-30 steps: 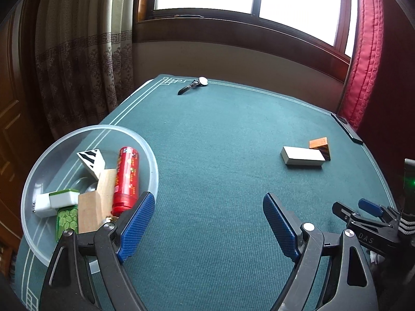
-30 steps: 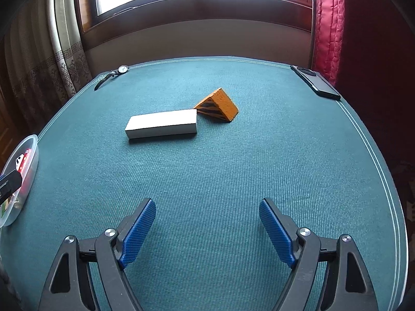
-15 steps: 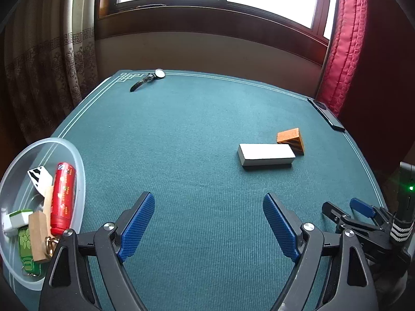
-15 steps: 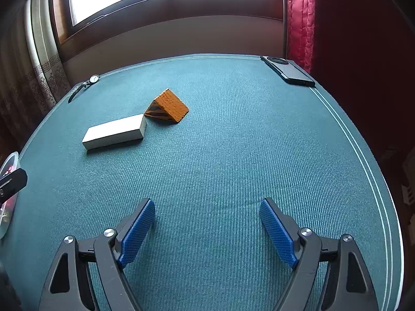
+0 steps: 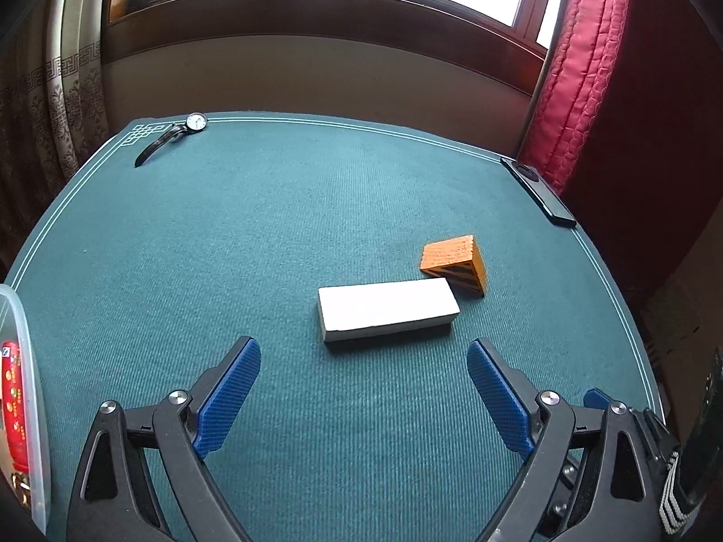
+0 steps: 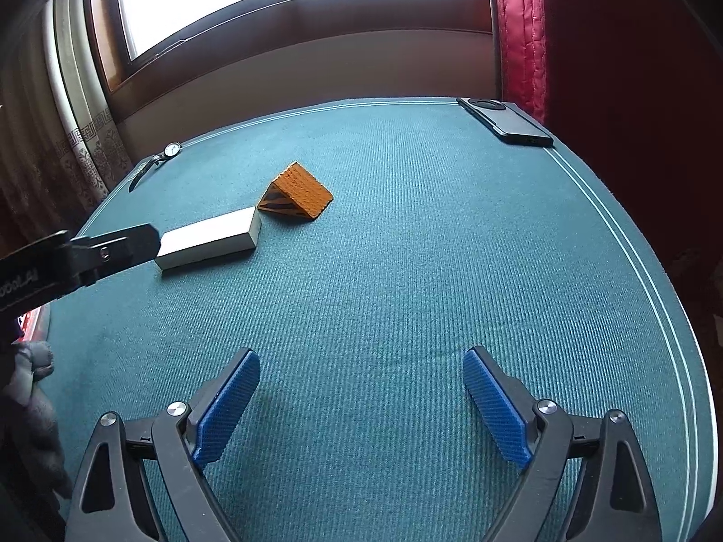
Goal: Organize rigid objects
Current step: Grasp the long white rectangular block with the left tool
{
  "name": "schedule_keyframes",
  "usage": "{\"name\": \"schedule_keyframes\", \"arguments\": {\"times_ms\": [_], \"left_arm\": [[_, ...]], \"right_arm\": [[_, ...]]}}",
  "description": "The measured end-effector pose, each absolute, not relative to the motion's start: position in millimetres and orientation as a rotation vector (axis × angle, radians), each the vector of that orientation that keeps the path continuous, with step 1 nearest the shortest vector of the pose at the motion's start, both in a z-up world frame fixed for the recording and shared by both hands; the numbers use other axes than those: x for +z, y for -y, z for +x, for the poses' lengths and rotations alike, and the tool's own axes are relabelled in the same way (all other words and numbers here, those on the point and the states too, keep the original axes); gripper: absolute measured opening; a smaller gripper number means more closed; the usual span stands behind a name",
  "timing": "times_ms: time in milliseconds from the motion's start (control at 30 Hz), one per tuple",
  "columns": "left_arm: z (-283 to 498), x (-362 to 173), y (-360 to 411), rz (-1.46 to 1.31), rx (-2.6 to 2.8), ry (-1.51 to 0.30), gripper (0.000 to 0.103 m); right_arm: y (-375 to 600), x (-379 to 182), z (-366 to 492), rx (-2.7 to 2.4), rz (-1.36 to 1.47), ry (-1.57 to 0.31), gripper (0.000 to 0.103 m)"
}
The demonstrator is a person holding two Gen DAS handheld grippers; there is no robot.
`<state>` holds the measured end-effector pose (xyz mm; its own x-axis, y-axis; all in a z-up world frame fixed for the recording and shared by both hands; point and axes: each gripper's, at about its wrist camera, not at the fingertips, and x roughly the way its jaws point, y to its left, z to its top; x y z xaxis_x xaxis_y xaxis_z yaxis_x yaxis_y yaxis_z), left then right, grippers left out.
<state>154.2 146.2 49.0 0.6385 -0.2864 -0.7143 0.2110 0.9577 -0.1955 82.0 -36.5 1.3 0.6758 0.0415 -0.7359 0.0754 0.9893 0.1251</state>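
A white rectangular block (image 5: 387, 309) lies flat on the green table, just ahead of my left gripper (image 5: 363, 390), which is open and empty. An orange wedge (image 5: 455, 263) with black stripes touches the block's far right corner. In the right wrist view the white block (image 6: 210, 237) and the orange wedge (image 6: 296, 197) sit far ahead to the left, and my right gripper (image 6: 361, 406) stands open with nothing in it. The left gripper's finger (image 6: 113, 248) reaches in from the left, its tip by the block's near end. A clear plastic bowl (image 5: 27, 388) holding a red can (image 5: 12, 406) shows at the left edge.
A wristwatch (image 5: 174, 133) lies at the table's far left corner. A black phone (image 5: 537, 192) rests on the far right edge, by the red curtain (image 5: 583, 45). Window and wall stand behind the table. A gloved hand (image 6: 31, 388) shows at the left in the right wrist view.
My left gripper swung right from the bowl toward the white block, now close ahead. The right gripper turned rightward, shifting block and wedge left in its view. Both stayed open.
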Motion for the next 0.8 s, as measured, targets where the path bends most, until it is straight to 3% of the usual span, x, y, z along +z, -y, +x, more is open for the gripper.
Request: {"name": "schedule_keyframes", "arguments": {"times_ms": [500, 800], "left_arm": [[199, 31, -113, -0.094, -0.295, -0.893, 0.097], [204, 21, -97, 0.048, -0.283, -0.880, 0.098]], "right_arm": [[39, 1, 79, 0.001, 0.170, -0.821, 0.097], [39, 1, 80, 0.001, 0.170, -0.821, 0.097]]}}
